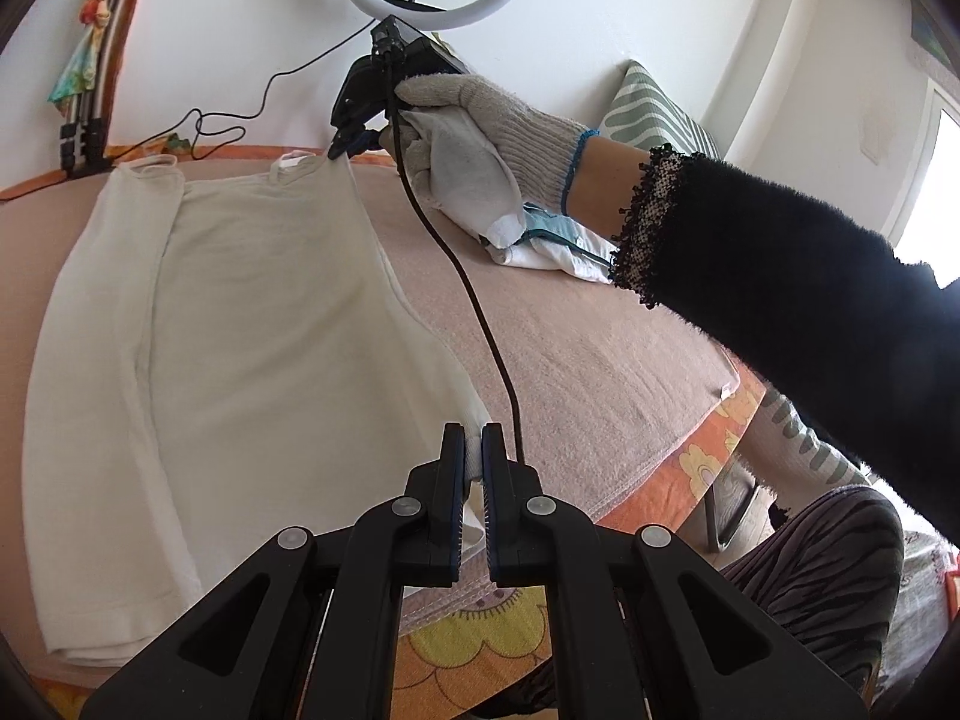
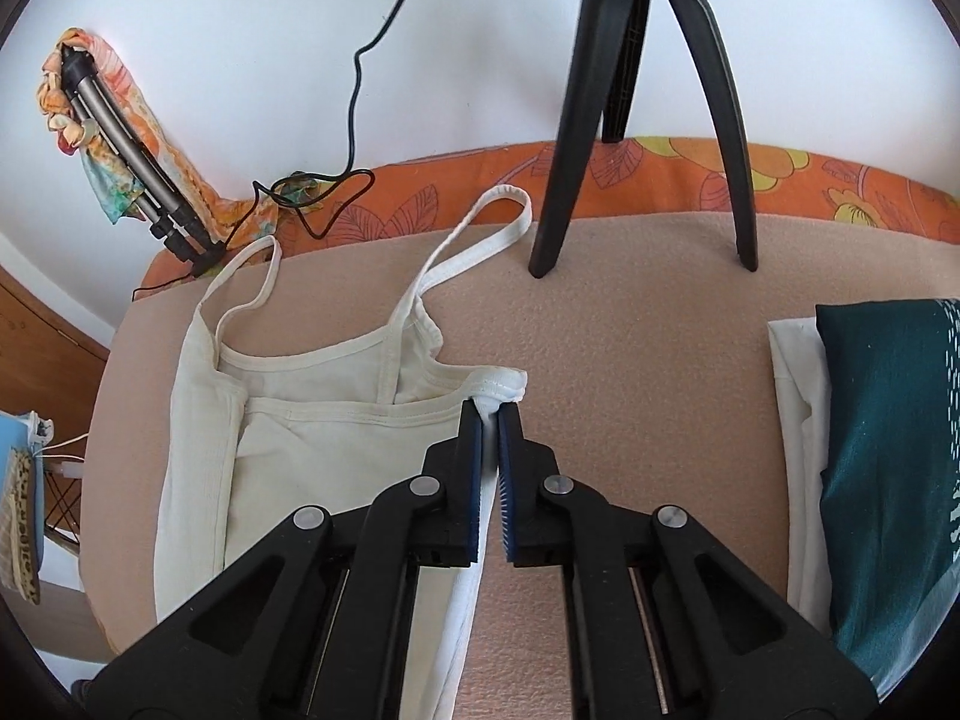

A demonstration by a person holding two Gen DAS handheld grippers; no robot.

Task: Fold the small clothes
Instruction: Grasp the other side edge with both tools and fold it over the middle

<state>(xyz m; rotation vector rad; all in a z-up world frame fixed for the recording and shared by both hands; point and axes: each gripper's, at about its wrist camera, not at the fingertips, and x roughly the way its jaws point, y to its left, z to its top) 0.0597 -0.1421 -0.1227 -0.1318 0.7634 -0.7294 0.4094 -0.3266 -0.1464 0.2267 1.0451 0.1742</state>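
Pink blanket (image 2: pixel 630 360) over floral-covered table; camisole (image 2: pixel 288 438), tripod (image 2: pixel 648 120), folded clothes (image 2: pixel 870 480) atop

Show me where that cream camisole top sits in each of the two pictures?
Left wrist view: the cream camisole fills the left and centre, its right side edge pinched in the left gripper at bottom centre.
Right wrist view: the camisole lies left of centre, straps pointing up, its top corner pinched in the right gripper.
Shared landmark: the folded tripod wrapped in a colourful scarf, upper left.

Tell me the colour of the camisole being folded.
Cream camisole, clearest in the right wrist view.
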